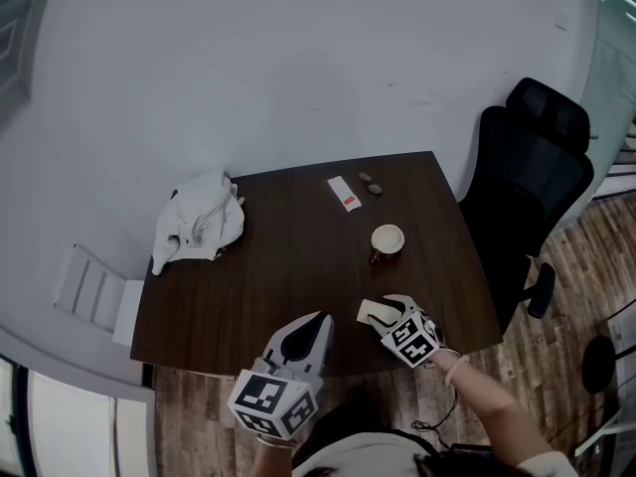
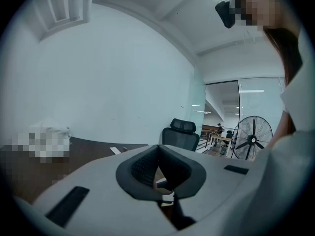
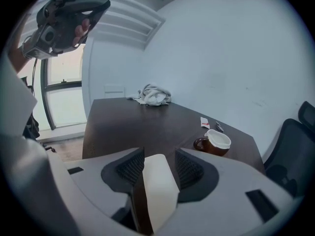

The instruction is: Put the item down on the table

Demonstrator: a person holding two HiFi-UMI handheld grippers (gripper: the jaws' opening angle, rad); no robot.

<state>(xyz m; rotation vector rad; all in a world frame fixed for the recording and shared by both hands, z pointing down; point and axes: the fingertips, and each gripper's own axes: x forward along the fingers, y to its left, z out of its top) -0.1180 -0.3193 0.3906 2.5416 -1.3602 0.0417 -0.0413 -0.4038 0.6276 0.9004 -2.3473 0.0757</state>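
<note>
Dark wooden desk (image 1: 278, 266), seen from above. Far left: a crumpled white cloth (image 1: 199, 229) lies near the desk's left edge.

Near edge, left of centre: the left gripper (image 2: 158, 148) hangs over the desk's near edge. Its jaws are clenched tip to tip and nothing is between them.

Far centre: a narrow white packet (image 1: 343, 194) with a red end lies flat. Just to its right are two small dark round things (image 1: 371, 184), too small to identify.

Right of centre: a brown cup (image 1: 388, 238) with a white inside stands upright, well apart from the packet.

Near right: the right gripper (image 3: 160, 154) sits low over the desk's near part, just this side of the cup. Its jaws stand apart with the pale item (image 3: 160, 191) between them. The item lies against the left pad, a sliver of desk shows between it and the right pad, and the grip reads as released.

Far right, off the desk: a black chair (image 1: 532, 167) on the wooden floor (image 1: 576, 296).
</note>
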